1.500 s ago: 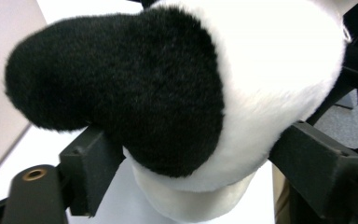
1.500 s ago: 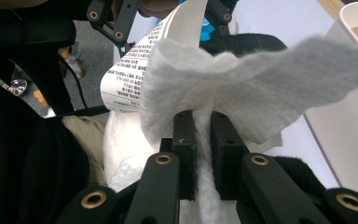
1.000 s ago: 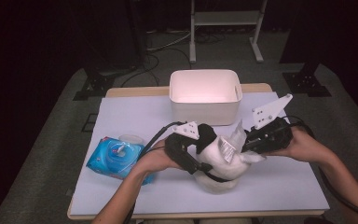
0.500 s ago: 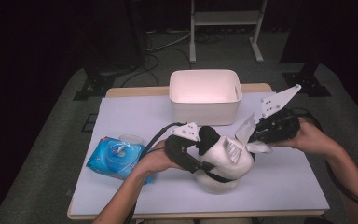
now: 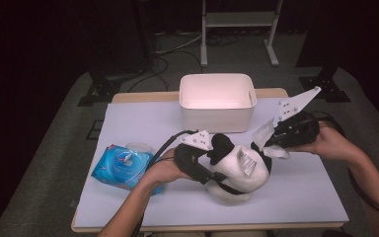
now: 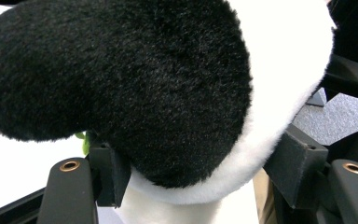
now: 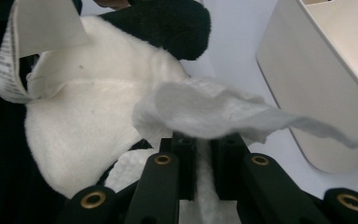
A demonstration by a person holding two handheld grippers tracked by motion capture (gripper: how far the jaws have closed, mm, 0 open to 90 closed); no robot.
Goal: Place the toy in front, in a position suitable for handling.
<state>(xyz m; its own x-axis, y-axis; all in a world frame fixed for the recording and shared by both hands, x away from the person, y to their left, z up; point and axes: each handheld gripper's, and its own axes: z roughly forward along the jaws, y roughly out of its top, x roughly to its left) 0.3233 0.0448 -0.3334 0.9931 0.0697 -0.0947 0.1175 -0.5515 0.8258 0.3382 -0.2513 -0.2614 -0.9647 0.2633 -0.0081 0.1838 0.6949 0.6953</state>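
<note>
From above, the black-and-white plush panda toy [image 5: 237,170] lies mid-desk, long axis nine to three. The left gripper [image 5: 212,170] has just been closing, jaws clasping the toy's black limb [image 6: 121,84]. The right gripper [image 7: 204,161], at the toy's three o'clock, pinches a white wet wipe [image 7: 205,112].

Our left gripper [image 5: 212,165] comes in from the left on a bent forearm; its jaws have just been closing and now clamp. Our right gripper [image 5: 271,140] is pinched nearly shut, angled leftward, wrist raised.
</note>
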